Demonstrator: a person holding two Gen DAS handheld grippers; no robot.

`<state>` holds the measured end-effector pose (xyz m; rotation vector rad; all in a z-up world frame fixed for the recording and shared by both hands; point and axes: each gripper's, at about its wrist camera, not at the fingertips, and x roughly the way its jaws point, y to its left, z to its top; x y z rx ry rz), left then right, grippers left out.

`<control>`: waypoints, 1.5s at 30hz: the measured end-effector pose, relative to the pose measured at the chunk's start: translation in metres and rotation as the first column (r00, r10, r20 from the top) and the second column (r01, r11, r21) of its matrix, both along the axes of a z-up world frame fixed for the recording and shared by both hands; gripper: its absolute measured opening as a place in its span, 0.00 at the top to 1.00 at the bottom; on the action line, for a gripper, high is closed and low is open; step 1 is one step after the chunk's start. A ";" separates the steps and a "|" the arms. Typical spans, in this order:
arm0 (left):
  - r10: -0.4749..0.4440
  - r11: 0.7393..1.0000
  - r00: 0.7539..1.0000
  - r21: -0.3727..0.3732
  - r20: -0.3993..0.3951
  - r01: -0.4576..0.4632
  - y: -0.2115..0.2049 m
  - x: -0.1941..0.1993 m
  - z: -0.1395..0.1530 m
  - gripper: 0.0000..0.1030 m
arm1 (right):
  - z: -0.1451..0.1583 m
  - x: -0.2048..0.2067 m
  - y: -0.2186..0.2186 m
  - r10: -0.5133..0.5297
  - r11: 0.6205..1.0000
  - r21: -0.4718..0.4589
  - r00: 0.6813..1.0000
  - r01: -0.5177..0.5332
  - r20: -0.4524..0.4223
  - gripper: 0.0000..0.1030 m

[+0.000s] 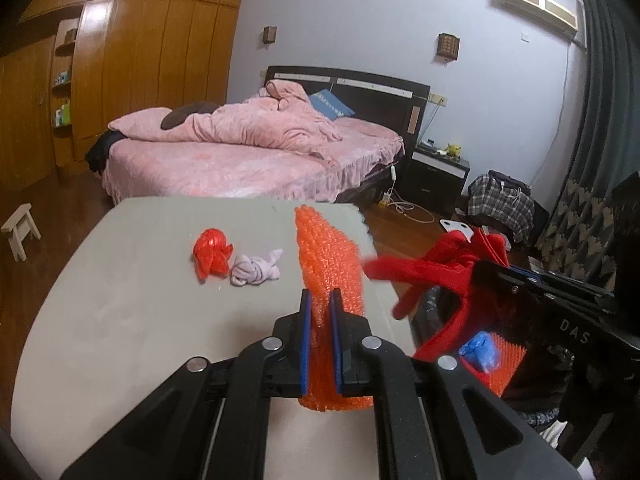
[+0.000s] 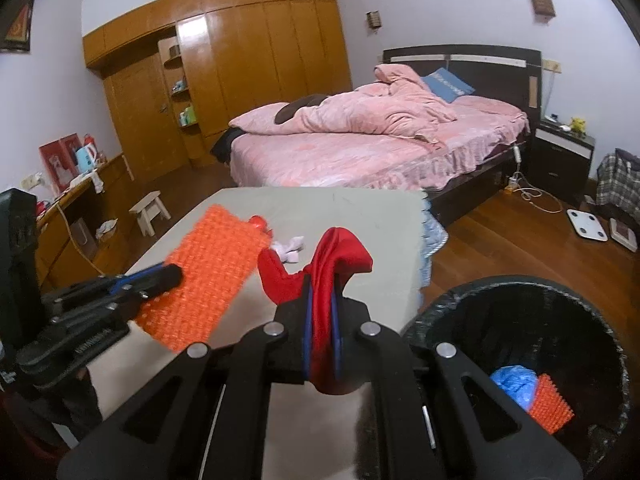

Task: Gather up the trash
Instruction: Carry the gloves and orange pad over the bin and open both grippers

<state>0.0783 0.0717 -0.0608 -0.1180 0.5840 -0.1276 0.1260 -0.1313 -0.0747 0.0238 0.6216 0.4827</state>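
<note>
The left gripper (image 1: 320,312) pinches an orange bubble sheet (image 1: 328,256) above the worktop (image 1: 120,300); the right gripper (image 2: 322,300) pinches a red cloth (image 2: 340,252). Either floppy piece could snag the bin (image 2: 560,292) rim and spill outside. The right view alone looks down into the bin; the left alone shows the red wad (image 1: 212,252) and pale wad (image 1: 256,270) clearly.

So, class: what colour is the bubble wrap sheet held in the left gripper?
Orange. The bubble wrap sheet shows best in the right wrist view, pinched by the left gripper.
</note>
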 end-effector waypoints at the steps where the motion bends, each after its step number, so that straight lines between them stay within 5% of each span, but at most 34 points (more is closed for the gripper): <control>1: -0.002 1.000 1.000 0.000 0.004 0.002 -0.001 0.000 0.001 0.92 | 0.001 -0.001 -0.005 -0.008 1.000 0.001 1.000 0.008 0.003 0.93; 24: -0.187 0.982 0.978 0.028 0.090 0.186 -0.096 0.007 0.039 0.92 | 0.031 -0.021 -0.101 -0.161 0.987 0.019 0.984 0.160 0.078 0.93; 45: -0.379 0.925 0.924 0.036 0.054 0.378 -0.207 0.029 0.020 0.92 | 0.009 -0.029 -0.197 -0.342 0.939 -0.008 0.938 0.343 0.054 0.92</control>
